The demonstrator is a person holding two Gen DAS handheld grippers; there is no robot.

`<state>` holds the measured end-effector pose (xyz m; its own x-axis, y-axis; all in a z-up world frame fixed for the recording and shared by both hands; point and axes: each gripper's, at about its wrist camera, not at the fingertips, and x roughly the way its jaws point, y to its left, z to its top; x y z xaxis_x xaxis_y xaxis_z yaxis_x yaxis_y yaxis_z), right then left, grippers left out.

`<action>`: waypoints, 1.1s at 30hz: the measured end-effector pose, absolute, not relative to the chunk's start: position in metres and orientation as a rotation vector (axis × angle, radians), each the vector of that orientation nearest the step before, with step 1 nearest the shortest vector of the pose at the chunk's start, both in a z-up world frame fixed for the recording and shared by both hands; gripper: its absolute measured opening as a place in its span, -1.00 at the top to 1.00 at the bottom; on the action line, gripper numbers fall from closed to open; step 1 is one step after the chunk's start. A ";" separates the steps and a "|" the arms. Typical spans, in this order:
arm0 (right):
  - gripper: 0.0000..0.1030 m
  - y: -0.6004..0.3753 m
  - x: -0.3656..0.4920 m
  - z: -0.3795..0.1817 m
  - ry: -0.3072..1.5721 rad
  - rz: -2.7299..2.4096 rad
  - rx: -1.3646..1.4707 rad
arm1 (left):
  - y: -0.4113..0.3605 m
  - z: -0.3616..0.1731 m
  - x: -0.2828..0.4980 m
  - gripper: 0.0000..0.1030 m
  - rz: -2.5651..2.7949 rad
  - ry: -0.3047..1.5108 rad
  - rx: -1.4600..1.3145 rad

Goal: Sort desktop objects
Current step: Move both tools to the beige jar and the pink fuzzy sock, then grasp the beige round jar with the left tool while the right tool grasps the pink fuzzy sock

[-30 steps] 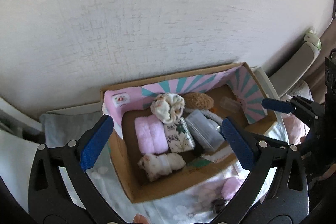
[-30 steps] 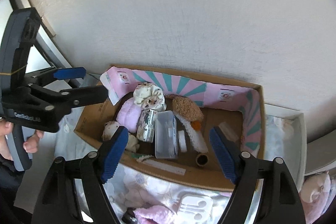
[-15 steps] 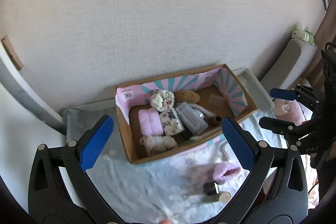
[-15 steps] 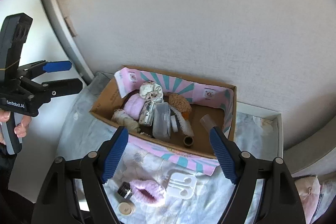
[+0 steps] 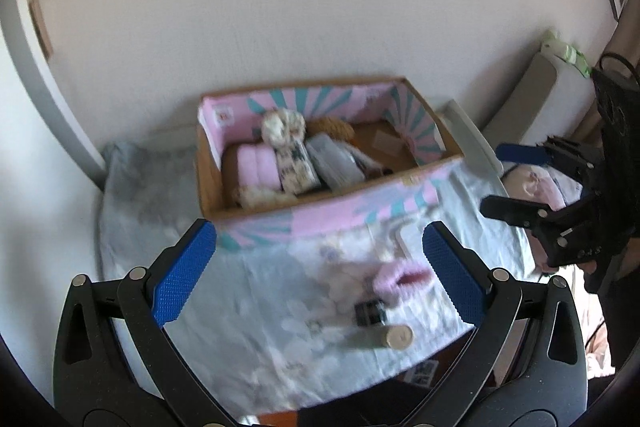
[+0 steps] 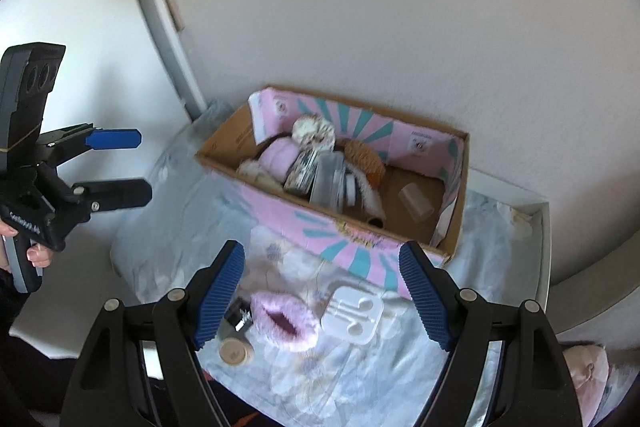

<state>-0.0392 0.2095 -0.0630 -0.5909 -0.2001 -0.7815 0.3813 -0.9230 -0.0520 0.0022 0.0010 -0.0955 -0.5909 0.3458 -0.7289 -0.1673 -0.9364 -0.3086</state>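
Note:
A cardboard box (image 5: 248, 217) (image 6: 224, 143) with a pink and teal lining stands against the wall, holding several soft rolls and a clear case (image 6: 328, 177). In front of it on the floral cloth (image 5: 248, 307) lie a fuzzy pink scrunchie (image 6: 282, 321) (image 5: 400, 275), a white earphone case (image 6: 354, 313), a small black bottle (image 6: 236, 315) (image 5: 370, 313) and a wooden-capped tube (image 6: 236, 351) (image 5: 394, 337). My left gripper (image 5: 320, 279) is open and empty above the cloth. My right gripper (image 6: 320, 295) is open and empty over the scrunchie and the earphone case.
The white wall (image 5: 280, 7) rises right behind the box. A white tray edge (image 6: 544, 247) lies to the right of the box. The cloth's front edge (image 5: 360, 383) drops off below the tube. A pink pillow (image 5: 536, 187) lies at the right.
Both grippers have pulled back and away from the box. The loose objects on the cloth in front of it have come into view. Both stay open.

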 end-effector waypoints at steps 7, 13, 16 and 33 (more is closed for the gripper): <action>-0.48 0.213 -0.033 -0.093 0.319 -2.428 1.213 | 0.031 -0.136 0.047 -0.97 2.573 -0.322 -1.259; -0.48 0.207 -0.037 -0.130 0.360 -2.326 1.204 | 0.060 -0.178 0.081 -0.80 2.667 -0.332 -1.231; -0.48 0.202 -0.037 -0.153 0.406 -2.272 1.181 | 0.082 -0.199 0.094 -0.75 2.675 -0.325 -1.201; -0.32 0.188 -0.036 -0.202 0.598 -2.169 1.127 | 0.133 -0.250 0.096 0.04 2.700 -0.313 -1.149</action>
